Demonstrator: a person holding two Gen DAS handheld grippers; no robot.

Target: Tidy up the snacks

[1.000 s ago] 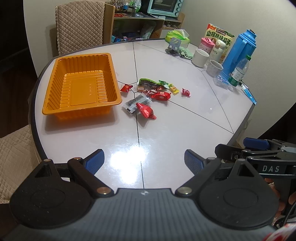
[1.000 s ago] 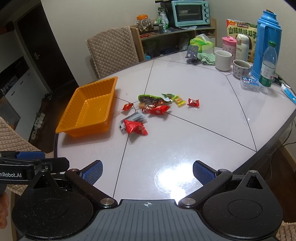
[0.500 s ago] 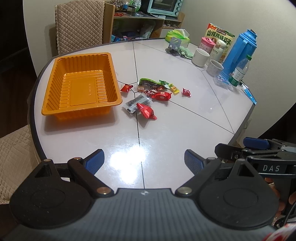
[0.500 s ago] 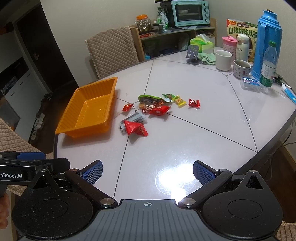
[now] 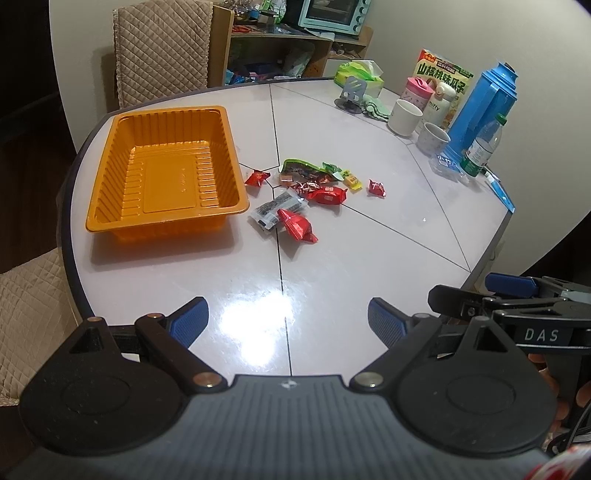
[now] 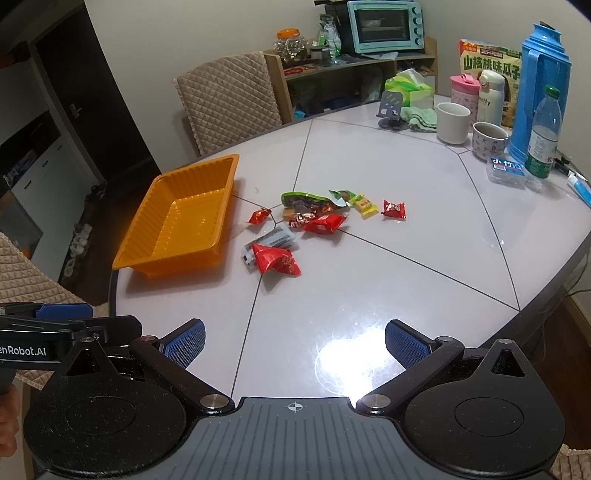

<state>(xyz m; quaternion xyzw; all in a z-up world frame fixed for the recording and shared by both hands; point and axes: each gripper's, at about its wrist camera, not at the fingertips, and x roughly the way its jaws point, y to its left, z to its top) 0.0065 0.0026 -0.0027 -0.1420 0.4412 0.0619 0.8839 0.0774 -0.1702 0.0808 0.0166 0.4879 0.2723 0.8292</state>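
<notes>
Item 1, left gripper (image 5: 288,323): held over the near edge of the table (image 5: 332,258), jaws spread wide, nothing between the blue pads (image 5: 188,321). It was also seen from the side at the lower left of the right wrist view (image 6: 55,325).

Item 2, right gripper (image 6: 294,341): likewise held over the near edge, jaws released and empty. It was seen side-on at the lower right of the left wrist view (image 5: 517,295).

Item 3, orange tray (image 5: 110,206): set on the left part of the table, ribbed walls, nothing inside it.

Item 4, snacks, loose on the table just right of the tray, all outside it:
- a small red candy (image 5: 256,178), nearest the tray's far right corner;
- a grey printed packet (image 5: 273,211), with a large red packet (image 5: 297,225) lying partly over its near end;
- a second red packet (image 5: 327,195), further back;
- a green pouch (image 5: 299,169), behind it, with small wrapped pieces heaped against it;
- a yellow candy (image 5: 352,181), to the right of the heap;
- a lone red candy (image 5: 376,188), furthest right, apart from the rest.

Item 5, far right of the table, well apart from the snacks: a blue thermos (image 6: 539,88), a plastic water bottle (image 6: 543,136), a white cup (image 6: 452,122), a patterned cup (image 6: 489,142), a pink tumbler (image 6: 461,90) and a box of seeds (image 6: 487,62).

Item 6, beyond the table: a quilted chair (image 6: 229,107) and a shelf bearing a teal oven (image 6: 384,26).
</notes>
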